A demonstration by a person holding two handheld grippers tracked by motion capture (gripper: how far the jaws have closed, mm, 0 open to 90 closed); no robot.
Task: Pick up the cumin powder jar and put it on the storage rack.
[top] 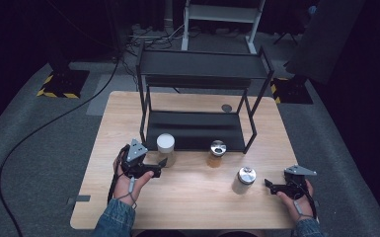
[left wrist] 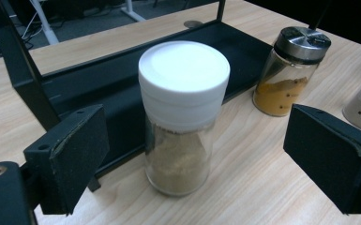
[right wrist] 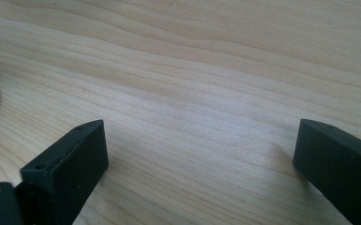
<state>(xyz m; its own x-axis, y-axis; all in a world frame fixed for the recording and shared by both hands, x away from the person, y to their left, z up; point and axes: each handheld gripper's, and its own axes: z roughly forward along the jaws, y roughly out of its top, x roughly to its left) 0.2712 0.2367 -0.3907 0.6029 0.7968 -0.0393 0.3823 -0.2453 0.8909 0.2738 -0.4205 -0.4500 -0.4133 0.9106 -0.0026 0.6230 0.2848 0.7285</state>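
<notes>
Left gripper view has the white-lidded jar (left wrist: 183, 122) dead centre between wide-apart jaws, untouched — I'd slide in level and clamp the glass below the lid. Right gripper (top: 276, 186) sits idle, jaws also apart.

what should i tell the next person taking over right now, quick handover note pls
Left gripper: open, jaws either side of the white-lidded spice jar, not touching it yet.
Right gripper: open, holds nothing, low over bare wooden table just right of the steel-capped jar with pale contents.
Things: all three jars stand upright on the table in front of the black two-tier rack; the orange spice jar is in the middle.
Done: nothing on the rack so far.
Left: probably close on the white-lidded jar, lift it, likely onto the rack, then the other two.
</notes>
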